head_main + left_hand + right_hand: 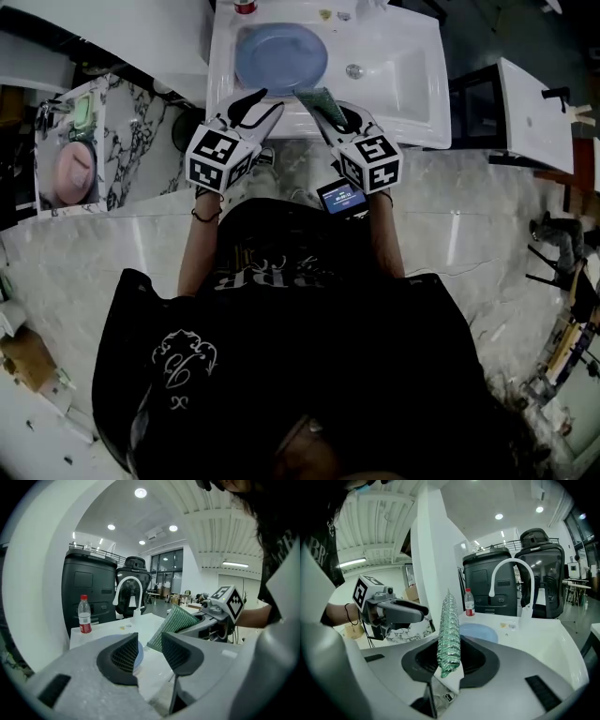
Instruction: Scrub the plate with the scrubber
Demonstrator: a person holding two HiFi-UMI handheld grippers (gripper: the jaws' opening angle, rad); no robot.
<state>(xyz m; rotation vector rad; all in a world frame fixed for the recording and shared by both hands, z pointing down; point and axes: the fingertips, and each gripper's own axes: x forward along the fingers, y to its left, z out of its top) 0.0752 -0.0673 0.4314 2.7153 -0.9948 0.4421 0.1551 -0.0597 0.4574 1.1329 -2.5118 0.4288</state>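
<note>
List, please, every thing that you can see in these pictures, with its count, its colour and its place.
plate: one, blue, lying in the sink basin.
sink: one, white, in front of the person.
faucet: one, white, arched, at the back of the sink.
bottle: one, clear with red cap and label, on the sink's back edge.
scrubber: one, green, between the right jaws.
left hand-held gripper: one, grey, open and empty, near the sink's front rim.
right hand-held gripper: one, grey, shut on the scrubber.
</note>
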